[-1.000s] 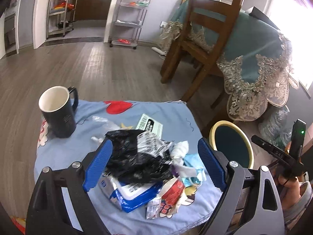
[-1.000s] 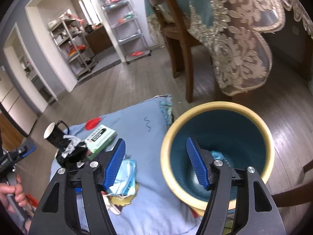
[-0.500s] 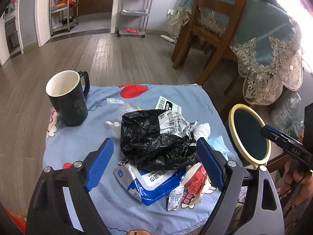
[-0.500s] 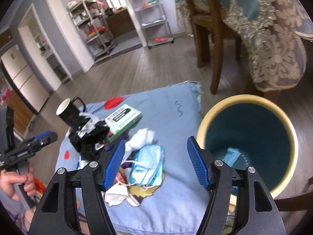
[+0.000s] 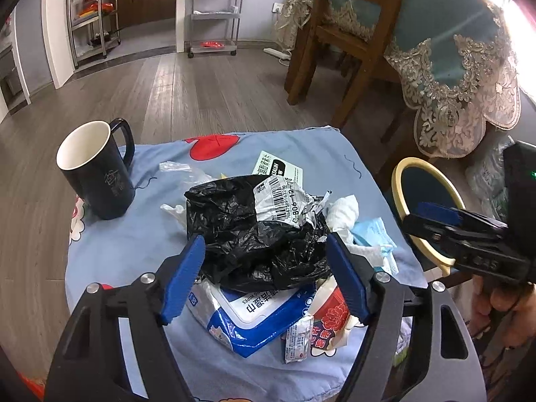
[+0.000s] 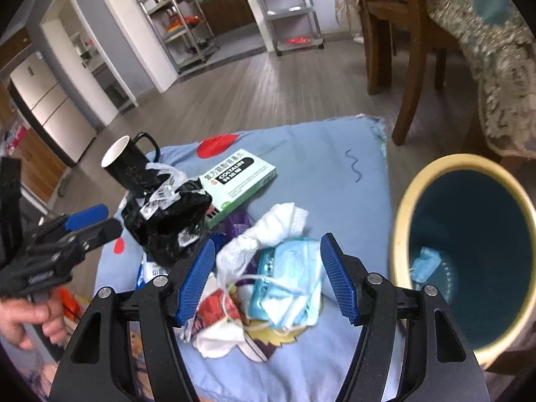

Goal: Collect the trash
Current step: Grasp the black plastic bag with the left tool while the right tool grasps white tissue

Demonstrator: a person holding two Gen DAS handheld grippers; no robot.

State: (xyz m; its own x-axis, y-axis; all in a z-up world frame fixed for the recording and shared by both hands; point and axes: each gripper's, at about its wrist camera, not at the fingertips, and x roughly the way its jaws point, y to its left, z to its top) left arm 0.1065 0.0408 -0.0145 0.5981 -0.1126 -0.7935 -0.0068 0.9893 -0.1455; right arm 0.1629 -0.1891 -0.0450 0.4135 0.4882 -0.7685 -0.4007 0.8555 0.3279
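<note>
A pile of trash lies on a blue cloth-covered table (image 5: 110, 254). A crumpled black plastic bag (image 5: 258, 234) with a barcode label sits on a blue and white wet-wipes pack (image 5: 254, 315). My left gripper (image 5: 264, 274) is open, its jaws on either side of the black bag. My right gripper (image 6: 268, 278) is open over a pack of light blue face masks (image 6: 288, 284) beside crumpled white tissue (image 6: 274, 227). A yellow-rimmed teal bin (image 6: 469, 268) stands right of the table with one blue mask inside.
A black mug (image 5: 97, 174) stands upright at the table's left. A green and white medicine box (image 6: 238, 181) lies behind the pile. A wooden chair (image 5: 348, 33) and a lace-covered table (image 5: 462, 57) stand behind, with metal shelves (image 5: 214, 10) farther back.
My right gripper swung left from above the bin to over the face masks. My left gripper moved in closer around the black bag.
</note>
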